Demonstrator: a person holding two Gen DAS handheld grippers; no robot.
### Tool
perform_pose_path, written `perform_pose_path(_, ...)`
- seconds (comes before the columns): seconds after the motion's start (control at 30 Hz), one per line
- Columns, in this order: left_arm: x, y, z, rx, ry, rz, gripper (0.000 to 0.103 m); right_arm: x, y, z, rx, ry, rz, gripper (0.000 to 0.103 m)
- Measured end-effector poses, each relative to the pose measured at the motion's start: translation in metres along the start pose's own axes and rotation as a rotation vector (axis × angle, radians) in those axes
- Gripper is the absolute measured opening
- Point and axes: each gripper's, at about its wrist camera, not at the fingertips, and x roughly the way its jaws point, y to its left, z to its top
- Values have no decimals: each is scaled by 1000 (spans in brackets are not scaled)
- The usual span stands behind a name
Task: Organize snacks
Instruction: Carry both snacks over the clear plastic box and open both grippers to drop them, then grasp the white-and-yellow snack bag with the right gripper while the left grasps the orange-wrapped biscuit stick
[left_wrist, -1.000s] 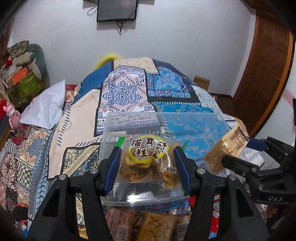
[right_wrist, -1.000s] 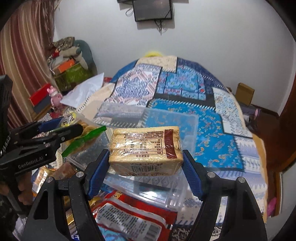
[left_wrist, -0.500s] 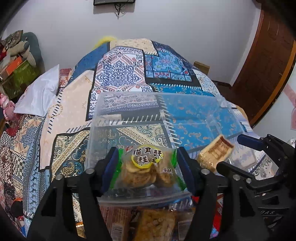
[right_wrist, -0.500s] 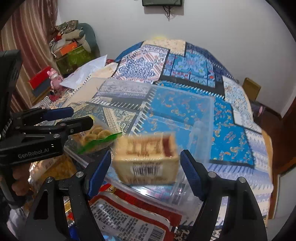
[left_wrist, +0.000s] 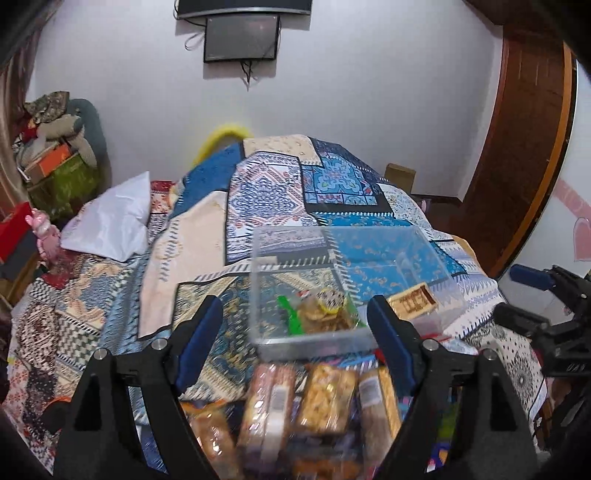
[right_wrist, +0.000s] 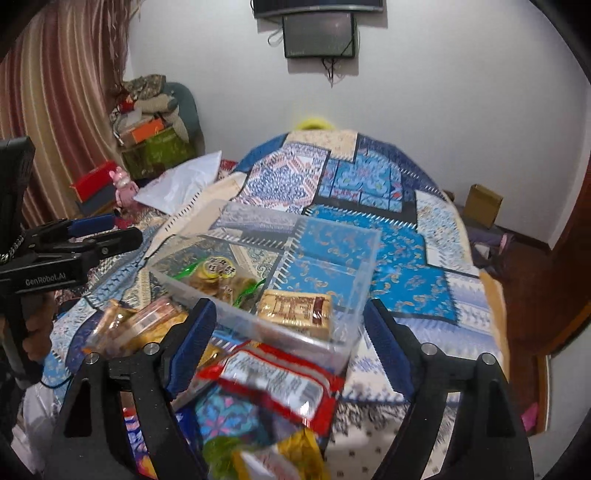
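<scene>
A clear plastic bin (left_wrist: 314, 336) stands on the patterned bedspread; it also shows in the right wrist view (right_wrist: 343, 343). Inside it lie a green-edged bag of round biscuits (left_wrist: 325, 308) (right_wrist: 218, 275) and a tan wrapped cake block (left_wrist: 413, 304) (right_wrist: 295, 308). My left gripper (left_wrist: 295, 332) is open and empty, pulled back above a pile of wrapped snacks (left_wrist: 314, 398). My right gripper (right_wrist: 288, 328) is open and empty, just short of the bin's near wall. A red-and-white snack packet (right_wrist: 273, 384) lies below it.
The bedspread (left_wrist: 266, 199) covers the whole bed. A white pillow (left_wrist: 110, 221) lies at the left. Boxes and soft toys (right_wrist: 151, 136) are stacked in the far left corner. A wooden door (left_wrist: 517, 147) is at the right. More packets (right_wrist: 140, 325) lie left of the bin.
Both grippers opened and let go of their snacks, which now lie in the bin. Both grippers have pulled back and up from the bin.
</scene>
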Motion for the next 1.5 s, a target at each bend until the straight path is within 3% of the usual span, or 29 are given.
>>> perform_pose_path(0.3, -35, 29, -43, 4, 37, 89, 88, -31, 4, -39, -14, 16, -25, 83)
perform_pose_path(0.5, -30, 49, -80, -31, 101, 140, 88, -32, 0, -72, 23, 68, -52, 83)
perform_pose_path(0.8, -12, 62, -117, -61, 158, 149, 87, -12, -2, -107, 90, 161, -19, 83)
perform_pose_path(1.03, 8, 78, -122, -121, 204, 170, 73, 13, -16, -117, 131, 219, -3, 82)
perform_pose_path(1.3, 37, 78, -125, -128, 244, 153, 73, 28, -21, -119, 145, 236, -17, 83)
perform_pose_path(1.5, 62, 81, -133, -174, 304, 117, 41, 36, -23, -124, 147, 259, -14, 83)
